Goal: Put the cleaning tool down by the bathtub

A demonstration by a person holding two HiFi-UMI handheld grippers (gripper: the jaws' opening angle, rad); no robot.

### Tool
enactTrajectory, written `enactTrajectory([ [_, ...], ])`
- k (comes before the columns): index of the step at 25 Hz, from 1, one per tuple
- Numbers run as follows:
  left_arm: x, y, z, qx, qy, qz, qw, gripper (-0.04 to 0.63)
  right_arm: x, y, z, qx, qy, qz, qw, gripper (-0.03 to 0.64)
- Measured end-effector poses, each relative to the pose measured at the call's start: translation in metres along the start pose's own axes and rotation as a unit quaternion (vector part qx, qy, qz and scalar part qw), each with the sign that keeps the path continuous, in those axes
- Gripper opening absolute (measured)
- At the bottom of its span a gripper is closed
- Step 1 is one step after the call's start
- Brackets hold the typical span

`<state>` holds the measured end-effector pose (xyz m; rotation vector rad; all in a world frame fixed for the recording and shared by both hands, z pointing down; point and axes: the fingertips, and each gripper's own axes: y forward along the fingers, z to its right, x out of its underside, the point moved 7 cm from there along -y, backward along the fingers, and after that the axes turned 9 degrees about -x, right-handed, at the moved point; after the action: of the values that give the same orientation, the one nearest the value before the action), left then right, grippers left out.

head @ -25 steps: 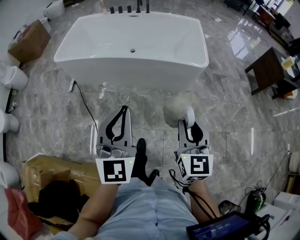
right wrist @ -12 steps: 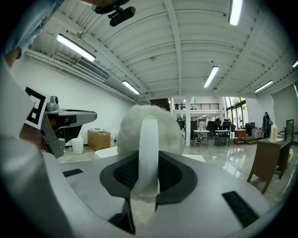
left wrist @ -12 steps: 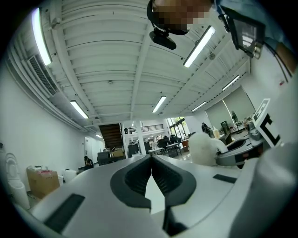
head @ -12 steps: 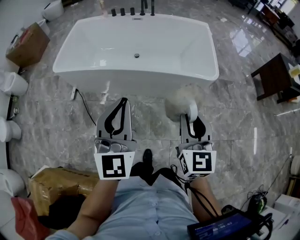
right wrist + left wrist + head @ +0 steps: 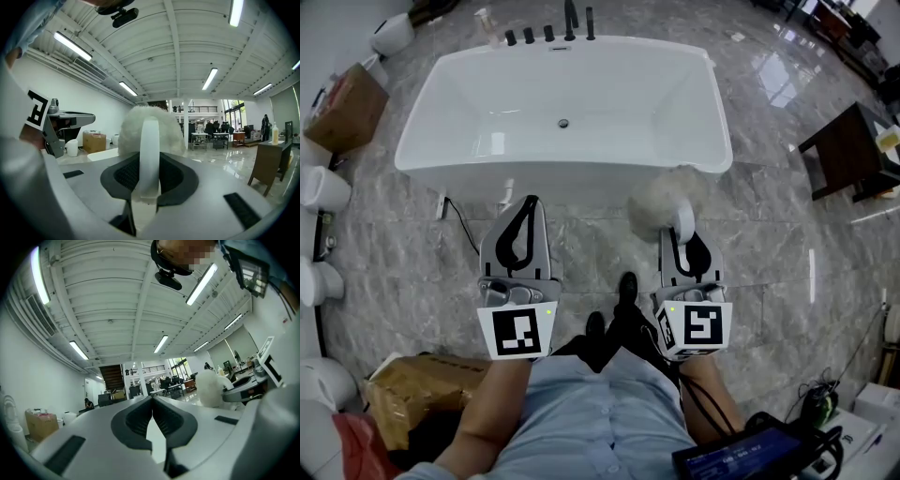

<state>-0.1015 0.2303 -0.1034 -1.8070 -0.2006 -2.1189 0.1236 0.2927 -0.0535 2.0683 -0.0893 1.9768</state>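
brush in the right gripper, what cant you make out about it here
1. Underside of brush: head view shows only the fluffy top; in right gripper view the handle crosses the fluff.
2. Floor under brush: head view, covered by brush and right gripper.
3. Handle's rear end: right gripper view, sunk between the jaws.
4. Bottle by tub: head view, too small to identify.

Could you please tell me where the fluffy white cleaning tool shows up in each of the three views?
Head view: cleaning tool right of centre, held by the right gripper, just short of the bathtub.
Left gripper view: right of centre, at mid-height.
Right gripper view: dead centre, handle clamped between the jaws.
Shared landmark: the cardboard box, in all three.
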Motion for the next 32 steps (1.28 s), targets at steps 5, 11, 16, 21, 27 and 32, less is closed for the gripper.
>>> enactTrajectory([
  [5, 0.007, 0.033, 0.013, -0.004, 0.001, -0.012, 0.9999, 0.017, 0.005, 0.028, 0.03, -0.01, 0.006, -0.007, 1.0, 0.097],
  [11, 0.012, 0.077, 0.032, -0.021, 0.015, -0.021, 0.9994, 0.017, 0.007, 0.062, 0.068, -0.048, 0.004, -0.011, 0.999, 0.097],
  [16, 0.001, 0.1, 0.036, -0.053, 0.029, -0.018, 0.998, 0.017, -0.003, 0.082, 0.093, -0.075, -0.002, -0.005, 0.997, 0.097],
  [21, -0.01, 0.112, 0.027, -0.085, 0.038, -0.011, 0.9956, 0.017, -0.018, 0.104, 0.103, -0.1, -0.011, 0.005, 0.995, 0.097],
  [27, -0.008, 0.131, 0.009, -0.1, 0.039, -0.01, 0.9942, 0.017, -0.024, 0.133, 0.107, -0.103, -0.012, 0.007, 0.995, 0.097],
  [32, 0.013, 0.149, -0.008, -0.091, 0.036, -0.025, 0.9948, 0.017, -0.017, 0.161, 0.099, -0.111, -0.015, -0.005, 0.994, 0.097],
])
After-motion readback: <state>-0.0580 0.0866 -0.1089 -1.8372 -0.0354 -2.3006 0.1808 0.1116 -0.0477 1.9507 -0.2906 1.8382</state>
